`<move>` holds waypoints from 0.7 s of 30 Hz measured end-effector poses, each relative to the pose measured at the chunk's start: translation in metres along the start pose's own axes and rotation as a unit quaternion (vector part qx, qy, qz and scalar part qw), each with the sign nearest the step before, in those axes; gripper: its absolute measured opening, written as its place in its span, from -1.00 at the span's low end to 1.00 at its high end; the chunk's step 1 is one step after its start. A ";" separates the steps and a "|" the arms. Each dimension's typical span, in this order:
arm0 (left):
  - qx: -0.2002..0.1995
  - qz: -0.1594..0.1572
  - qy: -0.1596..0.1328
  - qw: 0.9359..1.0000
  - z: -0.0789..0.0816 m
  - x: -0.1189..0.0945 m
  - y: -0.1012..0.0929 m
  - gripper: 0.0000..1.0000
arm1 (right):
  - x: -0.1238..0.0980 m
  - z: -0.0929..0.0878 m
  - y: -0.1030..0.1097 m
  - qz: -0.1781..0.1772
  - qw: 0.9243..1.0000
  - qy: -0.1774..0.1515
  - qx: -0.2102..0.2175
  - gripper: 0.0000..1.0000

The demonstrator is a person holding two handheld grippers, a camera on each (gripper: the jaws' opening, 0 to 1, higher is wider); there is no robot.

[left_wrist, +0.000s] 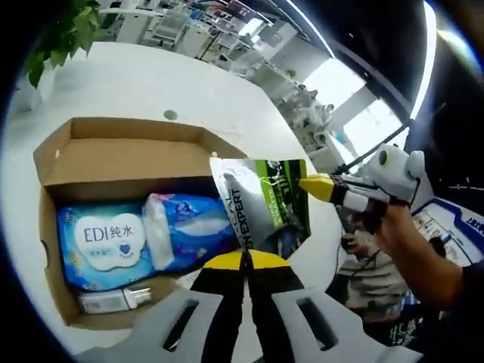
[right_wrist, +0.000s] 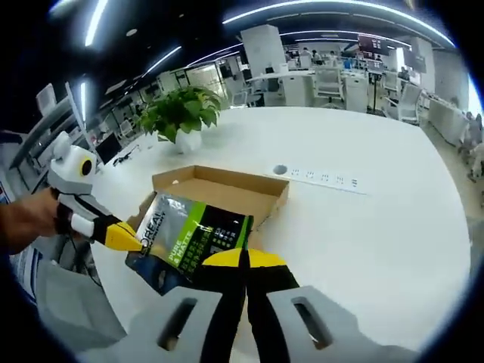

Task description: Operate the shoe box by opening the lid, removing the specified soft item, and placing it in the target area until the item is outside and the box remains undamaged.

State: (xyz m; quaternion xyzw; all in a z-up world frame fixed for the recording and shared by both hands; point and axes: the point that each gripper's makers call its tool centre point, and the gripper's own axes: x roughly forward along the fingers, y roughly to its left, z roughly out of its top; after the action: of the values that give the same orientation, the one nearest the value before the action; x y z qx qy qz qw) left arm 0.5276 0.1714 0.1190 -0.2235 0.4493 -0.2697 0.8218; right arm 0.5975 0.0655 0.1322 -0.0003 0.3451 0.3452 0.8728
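The cardboard shoe box (left_wrist: pixel 113 155) lies open on the white table, lid folded back. Inside are a blue wipes pack (left_wrist: pixel 106 238), a second blue soft pack (left_wrist: pixel 189 227) and a small white item (left_wrist: pixel 113 300). A silver and green pouch (left_wrist: pixel 261 204) hangs in the air above the box's right end. My left gripper (left_wrist: pixel 243 261) is shut on its lower edge. The right gripper (left_wrist: pixel 318 185) comes in from the right and pinches the pouch's side. In the right gripper view the pouch (right_wrist: pixel 193 231) hangs over the box (right_wrist: pixel 219 189), between my right gripper (right_wrist: pixel 243 261) and the left gripper (right_wrist: pixel 121 236).
A potted plant (right_wrist: pixel 181 113) stands past the box on the table (right_wrist: pixel 363 227). A socket strip (right_wrist: pixel 325 179) and a round grommet (right_wrist: pixel 280 171) sit in the tabletop. A seated person (left_wrist: pixel 363 265) is beyond the table's edge.
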 end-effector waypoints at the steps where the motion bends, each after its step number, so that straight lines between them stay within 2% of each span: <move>1: 0.001 -0.002 0.000 1.000 0.000 0.002 -0.003 -1.00 | -0.003 -0.001 -0.003 -0.002 1.000 -0.001 0.000 -1.00; 9: 0.015 -0.010 0.010 1.000 -0.003 0.026 -0.030 -1.00 | -0.025 -0.011 -0.029 -0.019 1.000 -0.005 0.013 -1.00; 21: 0.027 -0.013 0.023 0.999 -0.005 0.055 -0.047 -1.00 | -0.040 -0.022 -0.058 -0.036 0.999 -0.007 0.024 -1.00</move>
State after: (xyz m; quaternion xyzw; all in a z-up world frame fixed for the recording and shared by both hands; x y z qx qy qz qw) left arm 0.5369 0.0998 0.1118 -0.2011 0.4577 -0.2975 0.8134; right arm 0.5984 -0.0080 0.1254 0.0106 0.3470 0.3056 0.8866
